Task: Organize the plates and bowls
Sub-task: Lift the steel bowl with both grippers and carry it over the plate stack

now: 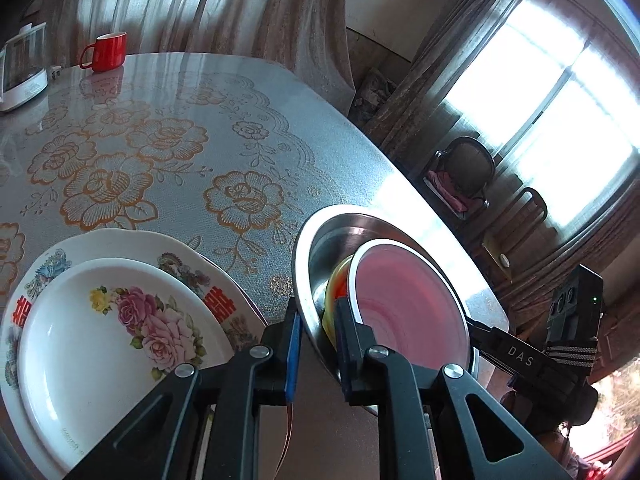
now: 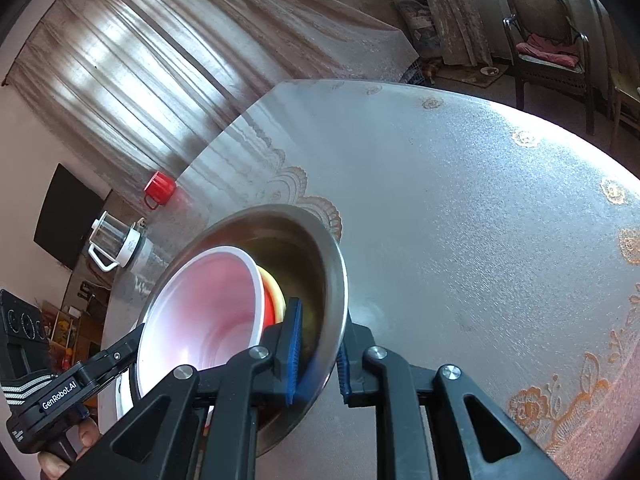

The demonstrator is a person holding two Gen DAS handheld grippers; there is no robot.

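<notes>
White letters "DAS" stand on the black body of the right gripper (image 1: 486, 334). "GenRobot.AI" is printed in white on the left gripper (image 2: 124, 354). The large plate (image 1: 224, 280) bears red characters, probably the double-happiness sign, on its rim.

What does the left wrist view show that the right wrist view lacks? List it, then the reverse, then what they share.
Only the left wrist view: two stacked floral plates on the table.
Only the right wrist view: a dark screen on the wall and the person's fingers under the other gripper.
Both: the steel bowl with the pink-lined bowl nested in it, each gripper clamped on the steel rim from opposite sides (left gripper, right gripper), the red mug, the glass kettle, the floral tablecloth, and a chair.
</notes>
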